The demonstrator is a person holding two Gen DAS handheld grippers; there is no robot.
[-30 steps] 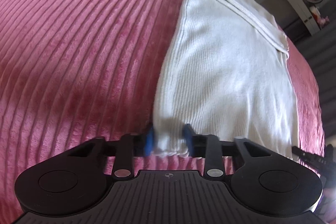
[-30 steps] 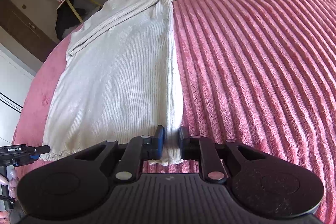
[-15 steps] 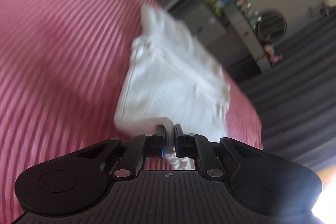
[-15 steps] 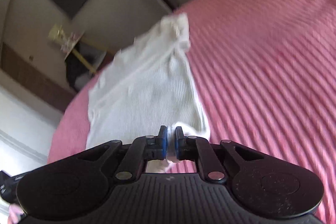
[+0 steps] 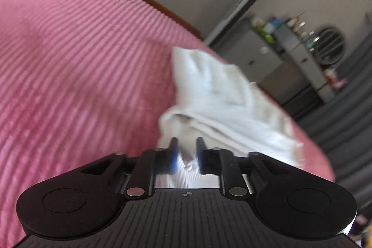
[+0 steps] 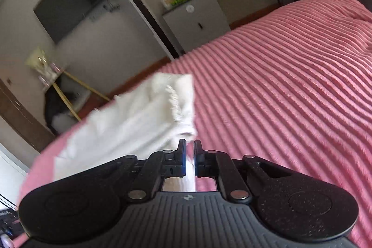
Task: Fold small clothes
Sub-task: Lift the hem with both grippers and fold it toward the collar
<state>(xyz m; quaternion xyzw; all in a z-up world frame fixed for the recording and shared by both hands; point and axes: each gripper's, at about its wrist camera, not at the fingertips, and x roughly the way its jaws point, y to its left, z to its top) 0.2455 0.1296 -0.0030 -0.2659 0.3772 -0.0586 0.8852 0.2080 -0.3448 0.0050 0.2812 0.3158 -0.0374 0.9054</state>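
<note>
Left wrist view: our left gripper (image 5: pixel 187 156) is opening, white garment (image 5: pixel 223 97) cloth between its blue pads (image 5: pixel 174 158), folded near the pink bed's (image 5: pixel 81 57) far edge. Broad bare bedspread leftward. Our right gripper (image 6: pixel 190 158) is pinched narrowly on the garment's corner; cabinets (image 6: pixel 195 20) beyond.

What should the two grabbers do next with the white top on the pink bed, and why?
Probably the right gripper should let go next. The white top already lies doubled over on the pink bedspread, so this fold looks finished. The left gripper is opening, with cloth between its fingers but no longer pinched, while the right one is shut on the hem. Both can then back away.
</note>
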